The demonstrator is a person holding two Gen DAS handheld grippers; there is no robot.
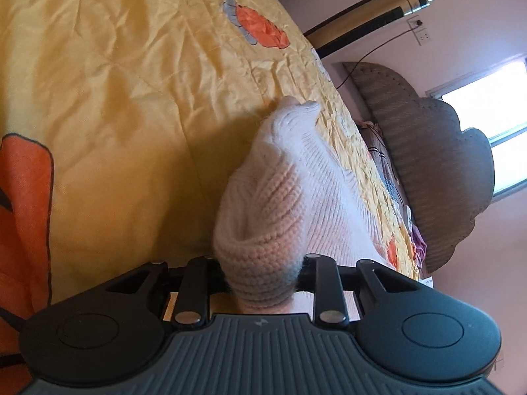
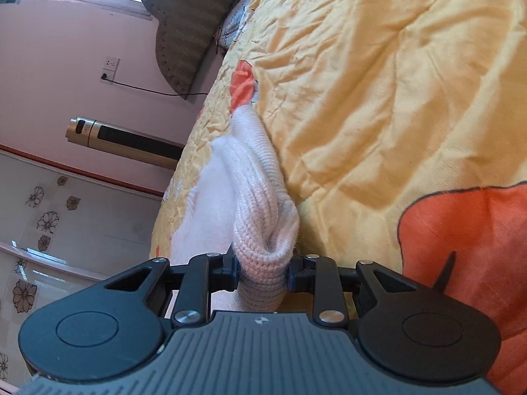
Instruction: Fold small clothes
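A small pale pink knitted garment (image 1: 280, 191) hangs bunched from my left gripper (image 1: 263, 276), which is shut on its ribbed edge. In the right wrist view the same knitted garment (image 2: 250, 197) is pinched at another part of its ribbed edge by my right gripper (image 2: 263, 273), also shut on it. The knit stretches away from both grippers toward the yellow quilt (image 1: 115, 98), and its far end touches the quilt. The fingertips of both grippers are hidden in the fabric.
The yellow quilt (image 2: 395, 98) with orange patches covers the bed. A brown scalloped headboard (image 1: 428, 164) and pillows stand at the bed's end. A gold tower fan (image 2: 125, 138), a wall socket with a cable (image 2: 108, 69) and a window (image 1: 487, 112) are by the pink wall.
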